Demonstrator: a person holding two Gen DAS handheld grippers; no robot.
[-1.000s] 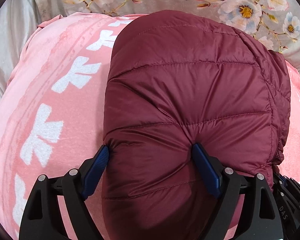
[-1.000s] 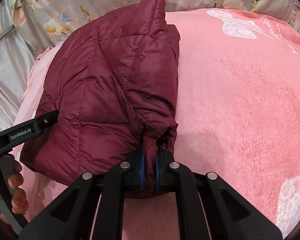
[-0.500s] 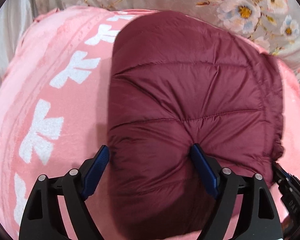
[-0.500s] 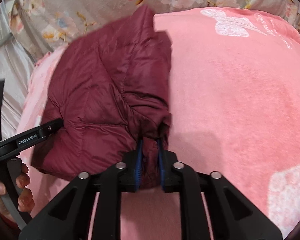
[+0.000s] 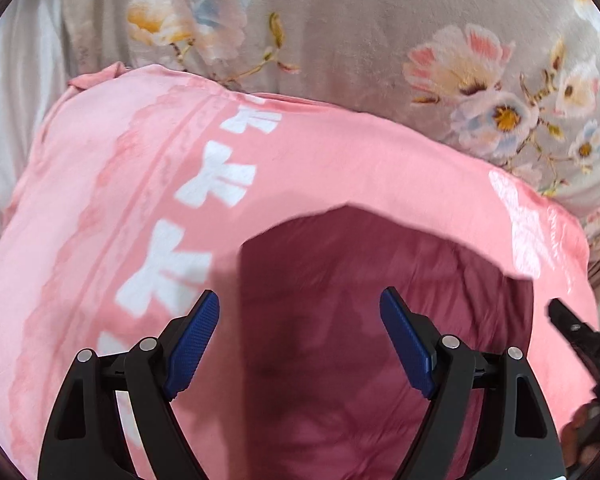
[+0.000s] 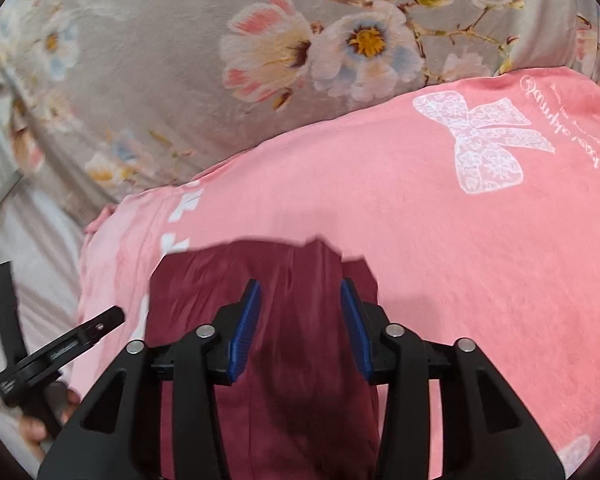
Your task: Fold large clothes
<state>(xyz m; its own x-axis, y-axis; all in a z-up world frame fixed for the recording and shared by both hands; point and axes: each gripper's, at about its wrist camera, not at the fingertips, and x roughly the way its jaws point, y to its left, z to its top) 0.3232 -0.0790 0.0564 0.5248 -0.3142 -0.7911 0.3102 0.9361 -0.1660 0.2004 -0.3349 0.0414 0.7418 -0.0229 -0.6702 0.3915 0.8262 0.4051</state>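
One folded jacket (image 5: pixel 380 340) — long axis away

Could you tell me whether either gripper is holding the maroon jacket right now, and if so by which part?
Nothing is held: the left gripper is open above the jacket, and the right gripper's jaws are opening.

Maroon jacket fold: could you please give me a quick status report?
Left gripper open, clear of the cloth. Right gripper opening, pads off. Maroon puffer jacket lies folded on pink blanket. Nothing in the way.
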